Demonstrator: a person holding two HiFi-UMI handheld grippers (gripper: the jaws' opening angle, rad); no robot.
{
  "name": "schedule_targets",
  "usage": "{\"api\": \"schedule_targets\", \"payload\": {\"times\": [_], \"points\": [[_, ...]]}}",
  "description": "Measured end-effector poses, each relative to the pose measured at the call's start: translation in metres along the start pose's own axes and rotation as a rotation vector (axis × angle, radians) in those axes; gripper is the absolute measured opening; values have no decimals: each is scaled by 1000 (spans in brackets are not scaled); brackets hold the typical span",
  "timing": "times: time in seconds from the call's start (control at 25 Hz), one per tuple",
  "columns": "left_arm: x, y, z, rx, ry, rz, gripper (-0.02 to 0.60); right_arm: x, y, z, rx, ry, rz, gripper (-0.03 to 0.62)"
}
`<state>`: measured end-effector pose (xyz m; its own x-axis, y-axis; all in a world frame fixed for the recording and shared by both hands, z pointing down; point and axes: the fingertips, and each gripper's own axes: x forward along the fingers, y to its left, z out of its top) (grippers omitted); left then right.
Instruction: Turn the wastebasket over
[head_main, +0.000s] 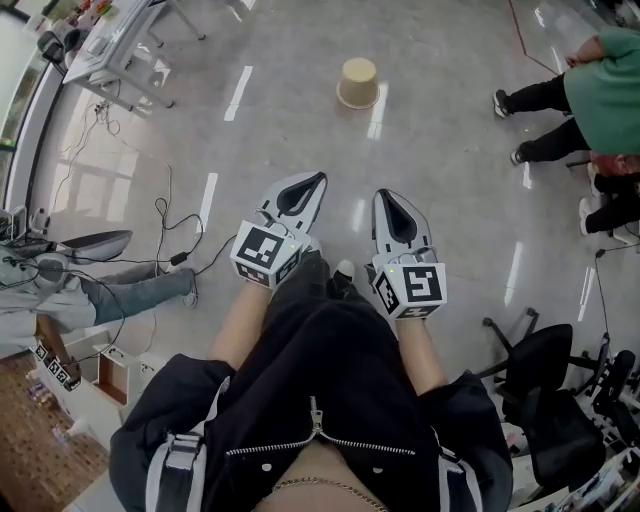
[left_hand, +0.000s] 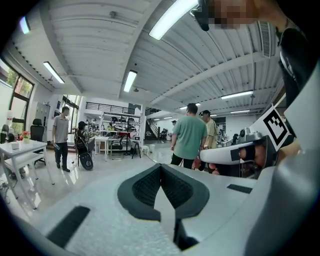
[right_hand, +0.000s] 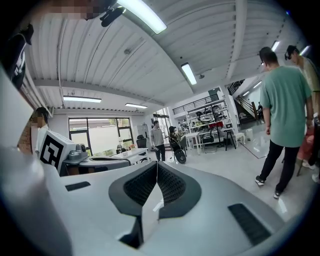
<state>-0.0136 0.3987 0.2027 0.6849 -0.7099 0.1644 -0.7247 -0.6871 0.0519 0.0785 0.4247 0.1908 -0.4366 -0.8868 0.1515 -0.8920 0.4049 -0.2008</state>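
1. The tan, tapered round wastebasket (head_main: 358, 82) stands on the glossy grey floor (head_main: 440, 150). Its narrower, flat, closed end seems to face up, and its wider flared rim seems to rest on the floor.
2. Its wall is a plain light tan, with a slightly darker band round the wide rim.
3. With that end closed on top, the inside of the wastebasket cannot be seen, so its contents cannot be told.
4. It stands alone on open floor, well ahead of both grippers. It is well apart from the white-framed table (head_main: 120, 40) at the far left and the person in a green shirt (head_main: 605, 90) at the right.
5. The left gripper (head_main: 318, 178) (left_hand: 161, 167) has its tongs pressed together with nothing between them.
6. The right gripper (head_main: 385, 195) (right_hand: 156, 165) also has its tongs pressed together and holds nothing.
7. Both grippers are held side by side in front of the person's body and point roughly toward the wastebasket.
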Motion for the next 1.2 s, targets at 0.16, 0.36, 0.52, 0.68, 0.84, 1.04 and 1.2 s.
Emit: {"api": "schedule_targets", "payload": {"times": [0.16, 0.36, 0.52, 0.68, 0.84, 1.04, 1.2], "points": [[11, -2, 5, 0, -2, -18, 4, 2, -2, 0, 1, 4, 2, 11], [23, 6, 7, -14, -18, -30, 4, 9, -4, 2, -15, 7, 0, 11], [38, 17, 5, -27, -26, -47, 3, 22, -11, 2, -25, 14, -16, 11], [55, 36, 6, -48, -30, -51, 4, 45, -16, 2, -26, 39, -16, 11], [77, 58, 4, -53, -23, -67, 3, 77, -25, 4, -29, 57, -21, 11], [106, 95, 12, -73, -28, -77, 5, 120, -33, 13, -44, 69, -22, 11], [121, 115, 22, -65, -34, -93, 3, 145, -38, 24, -46, 65, -33, 11]]}}
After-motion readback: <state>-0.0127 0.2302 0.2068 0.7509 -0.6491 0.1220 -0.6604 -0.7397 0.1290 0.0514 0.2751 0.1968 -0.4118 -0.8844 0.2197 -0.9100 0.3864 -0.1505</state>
